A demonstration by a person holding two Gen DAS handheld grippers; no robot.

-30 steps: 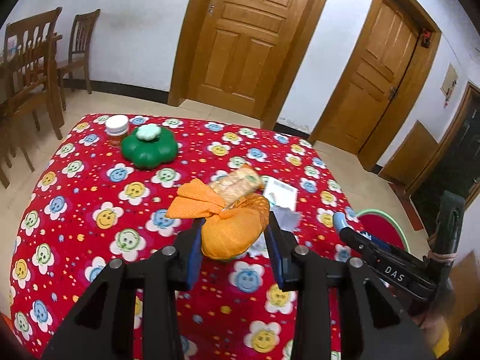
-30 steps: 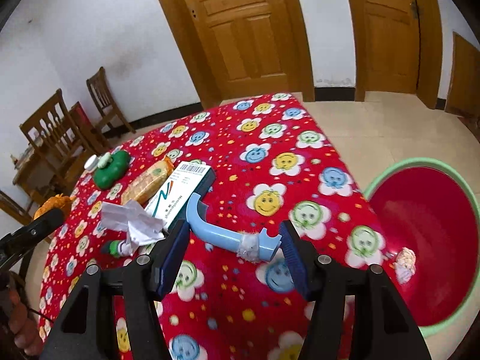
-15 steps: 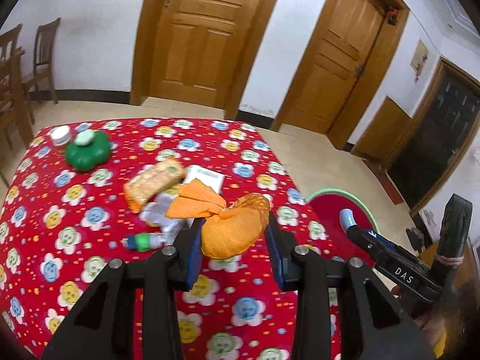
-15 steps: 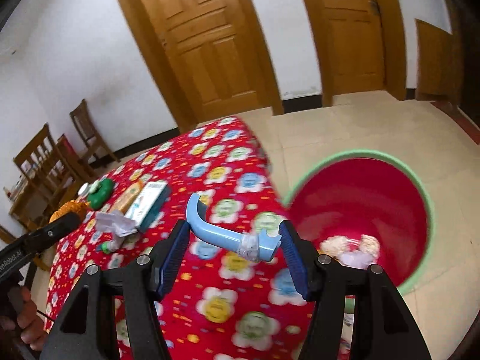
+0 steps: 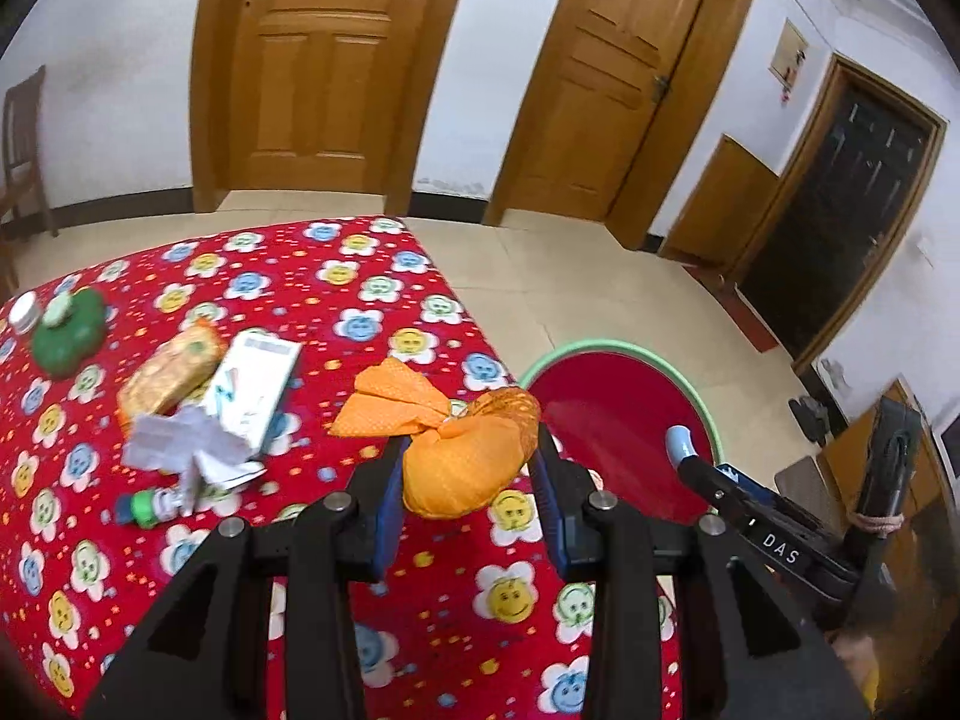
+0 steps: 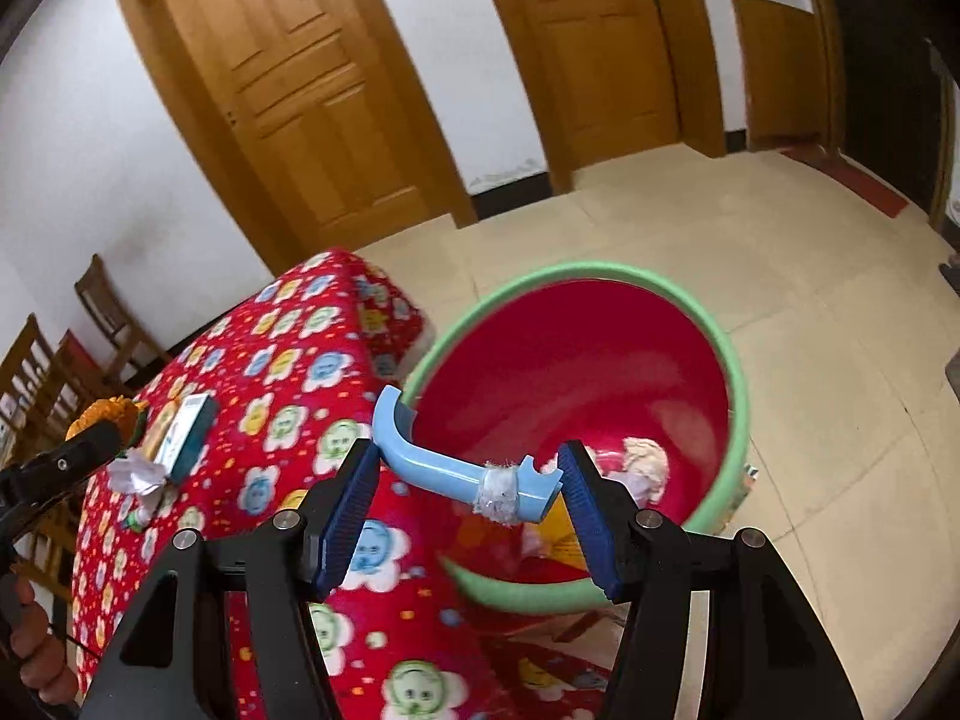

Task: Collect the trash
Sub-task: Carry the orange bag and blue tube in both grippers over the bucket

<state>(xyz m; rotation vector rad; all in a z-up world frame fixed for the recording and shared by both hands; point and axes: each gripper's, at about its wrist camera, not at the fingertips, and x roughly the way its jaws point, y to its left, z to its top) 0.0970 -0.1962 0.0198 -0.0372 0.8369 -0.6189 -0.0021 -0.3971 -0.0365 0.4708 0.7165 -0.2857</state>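
Carrying both loads: right claw [image 6: 468,480] clamps the blue plastic handle [image 6: 456,468] near the red basin's [image 6: 735,372] rim; left claw [image 5: 468,474] grips the orange cloth bundle [image 5: 462,462] over the surface [image 5: 336,294] edge. Centre each, probably, before you release.

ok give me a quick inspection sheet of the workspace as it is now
surface: table under red flower cloth
job's things: orange bundle in left gripper; blue plastic piece in right gripper, above red bin on the floor, trash inside
clutter: white box, crumpled paper, snack packet, small bottle, green container, small jar
cables: nothing seen
surroundings: wooden doors, chairs, tiled floor
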